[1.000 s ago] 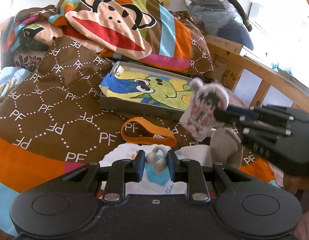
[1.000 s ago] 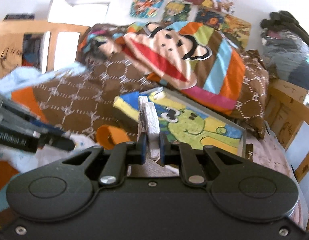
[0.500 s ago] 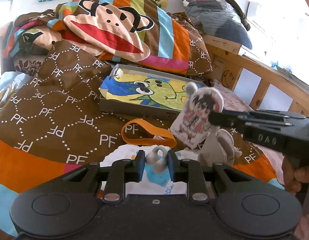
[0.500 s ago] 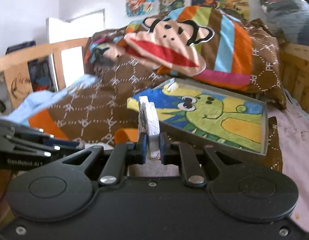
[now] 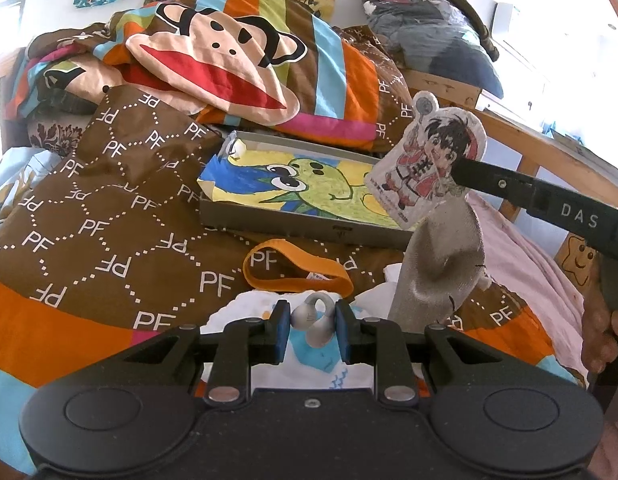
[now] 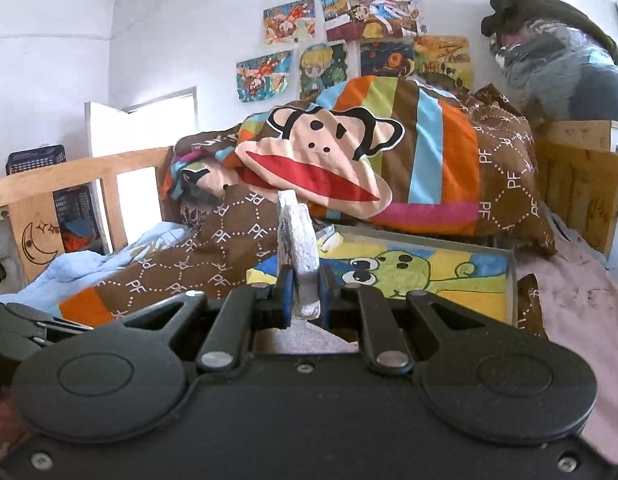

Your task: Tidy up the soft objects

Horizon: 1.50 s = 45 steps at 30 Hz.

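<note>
A brown duvet (image 5: 109, 216) printed with white "PF" letters and dotted hexagons covers the bed, and everything else is placed against it. On its far side lies a bunched striped cover with a big monkey face (image 5: 213, 64), and beyond that, on the wall, hang several coloured drawings (image 6: 321, 44). A wooden bed rail (image 5: 521, 140) runs along the duvet's right edge. Resting on the duvet, just in front of the monkey cover, is a shallow grey box (image 5: 293, 224) lined with a crayon picture of a green creature. Nearer on the duvet lies an orange elastic band (image 5: 293, 268), and at the duvet's near edge a white cloth with blue patches (image 5: 321, 360). Above that cloth the left gripper (image 5: 312, 330) is clenched on a small grey loop-shaped piece (image 5: 311, 316), its blue pads pressing on both sides. To the right, raised clear above the duvet and overlapping the box's right end in the left wrist view, the right gripper (image 6: 305, 292) is clamped tight on a flat plush cartoon-character cushion (image 5: 429, 164), seen edge-on in its own camera (image 6: 295, 240). A grey sock (image 5: 441, 272) hangs directly below the cushion. A hand (image 5: 601, 336) grips the right gripper's handle.
</note>
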Each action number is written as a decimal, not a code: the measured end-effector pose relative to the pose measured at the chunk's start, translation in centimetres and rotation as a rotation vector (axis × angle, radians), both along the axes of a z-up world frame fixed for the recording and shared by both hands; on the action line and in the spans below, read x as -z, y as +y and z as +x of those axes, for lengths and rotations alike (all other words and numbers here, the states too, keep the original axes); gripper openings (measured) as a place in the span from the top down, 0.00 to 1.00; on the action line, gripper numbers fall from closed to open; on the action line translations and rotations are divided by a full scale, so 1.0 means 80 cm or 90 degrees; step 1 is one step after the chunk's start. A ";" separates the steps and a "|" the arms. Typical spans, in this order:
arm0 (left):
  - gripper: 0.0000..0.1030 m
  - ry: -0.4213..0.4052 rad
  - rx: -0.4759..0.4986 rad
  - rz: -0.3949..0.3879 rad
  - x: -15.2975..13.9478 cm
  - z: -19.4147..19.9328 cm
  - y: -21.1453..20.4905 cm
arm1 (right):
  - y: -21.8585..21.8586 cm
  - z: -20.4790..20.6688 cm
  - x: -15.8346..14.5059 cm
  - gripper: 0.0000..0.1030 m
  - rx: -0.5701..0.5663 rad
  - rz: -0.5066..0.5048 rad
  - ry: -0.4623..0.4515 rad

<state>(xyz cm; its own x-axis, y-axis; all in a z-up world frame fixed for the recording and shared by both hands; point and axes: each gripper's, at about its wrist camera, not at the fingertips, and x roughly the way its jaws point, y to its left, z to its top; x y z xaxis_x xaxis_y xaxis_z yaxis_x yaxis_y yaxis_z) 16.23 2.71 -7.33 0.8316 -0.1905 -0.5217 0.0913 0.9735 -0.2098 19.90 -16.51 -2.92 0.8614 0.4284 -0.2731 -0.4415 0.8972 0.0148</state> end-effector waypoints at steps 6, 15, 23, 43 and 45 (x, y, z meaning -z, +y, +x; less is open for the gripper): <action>0.75 -0.004 0.002 -0.009 -0.001 0.000 0.002 | 0.021 0.014 0.010 0.93 -0.019 -0.033 0.024; 0.75 -0.021 0.078 -0.026 -0.002 0.014 -0.036 | 0.029 0.013 0.017 0.93 -0.025 -0.025 0.051; 0.75 0.028 0.133 0.035 0.030 0.030 -0.072 | 0.025 0.009 0.014 0.93 -0.037 -0.004 0.044; 0.75 0.026 0.031 -0.001 0.007 0.018 -0.030 | 0.069 0.074 0.051 0.44 -0.063 -0.092 0.125; 0.75 0.030 -0.002 -0.018 0.002 0.018 -0.014 | 0.080 0.086 0.058 0.45 -0.071 -0.104 0.134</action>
